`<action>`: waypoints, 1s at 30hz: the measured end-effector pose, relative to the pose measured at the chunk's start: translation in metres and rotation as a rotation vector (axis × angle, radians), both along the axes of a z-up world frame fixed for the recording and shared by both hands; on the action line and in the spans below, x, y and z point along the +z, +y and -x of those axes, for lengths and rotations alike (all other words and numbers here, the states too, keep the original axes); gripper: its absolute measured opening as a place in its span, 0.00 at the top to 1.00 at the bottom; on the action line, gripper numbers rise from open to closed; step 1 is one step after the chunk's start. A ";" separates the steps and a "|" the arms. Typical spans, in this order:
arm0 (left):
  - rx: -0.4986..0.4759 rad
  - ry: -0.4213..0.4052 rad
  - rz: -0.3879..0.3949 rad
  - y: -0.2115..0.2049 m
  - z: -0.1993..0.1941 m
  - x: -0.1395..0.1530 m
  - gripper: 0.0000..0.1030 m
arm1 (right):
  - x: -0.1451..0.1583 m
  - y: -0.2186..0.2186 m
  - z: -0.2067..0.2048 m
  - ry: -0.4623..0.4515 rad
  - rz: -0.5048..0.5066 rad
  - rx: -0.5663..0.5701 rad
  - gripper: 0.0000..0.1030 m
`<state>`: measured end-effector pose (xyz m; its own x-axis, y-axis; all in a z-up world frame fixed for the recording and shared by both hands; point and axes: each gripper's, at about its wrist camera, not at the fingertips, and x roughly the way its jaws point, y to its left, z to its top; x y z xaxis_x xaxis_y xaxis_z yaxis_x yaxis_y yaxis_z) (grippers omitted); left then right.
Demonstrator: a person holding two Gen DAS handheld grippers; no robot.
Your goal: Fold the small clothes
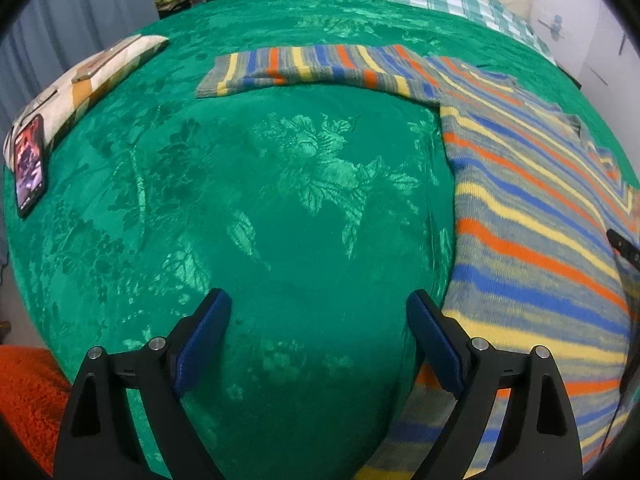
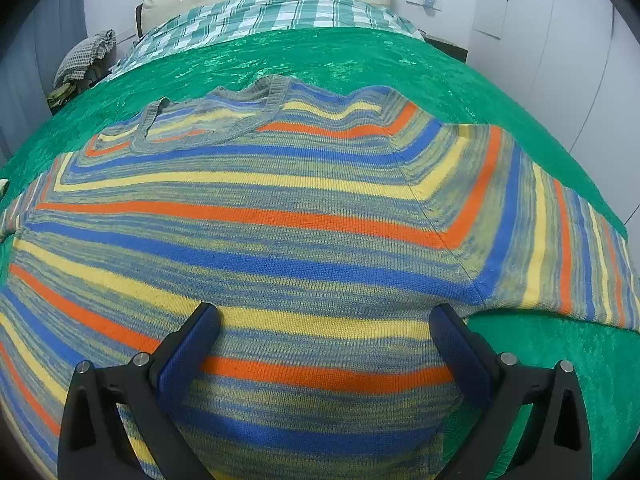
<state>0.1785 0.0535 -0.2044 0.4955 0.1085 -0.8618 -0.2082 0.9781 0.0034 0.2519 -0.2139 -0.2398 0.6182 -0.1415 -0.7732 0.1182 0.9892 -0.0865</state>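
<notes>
Striped knit sweater [image 2: 280, 216] in grey, blue, yellow and orange lies flat on the green floral bedspread [image 1: 280, 184]. Long axis runs hem near, V-neck far, toward the plaid bedding [image 2: 280, 12]. One sleeve [image 1: 312, 68] stretches sideways. Left hand-held gripper [image 1: 320, 336] spread wide over bare bedspread, holding nothing. Right hand-held gripper [image 2: 324, 344] spread wide above the sweater body. Phone [image 1: 29, 166] at bed edge.
</notes>
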 end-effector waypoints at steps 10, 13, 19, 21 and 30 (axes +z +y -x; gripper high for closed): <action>-0.070 -0.073 0.045 -0.019 0.015 0.021 0.11 | 0.000 0.000 0.000 -0.001 -0.002 -0.001 0.00; -0.115 -0.081 0.037 -0.028 0.018 0.023 0.10 | 0.000 -0.001 0.000 -0.001 -0.003 -0.001 0.00; -0.191 -0.033 -0.022 -0.037 0.032 -0.004 0.04 | -0.001 -0.001 0.000 -0.005 -0.007 -0.002 0.00; -0.201 -0.035 -0.034 -0.037 0.034 -0.003 0.03 | -0.001 -0.001 0.001 -0.004 -0.014 -0.003 0.00; -0.207 -0.025 -0.033 -0.032 0.032 -0.002 0.02 | 0.011 -0.015 0.013 0.027 -0.001 0.088 0.00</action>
<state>0.1464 0.0210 -0.2067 0.5315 0.0304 -0.8465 -0.0036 0.9994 0.0336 0.2386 -0.2289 -0.2292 0.6071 -0.0865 -0.7899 0.0285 0.9958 -0.0871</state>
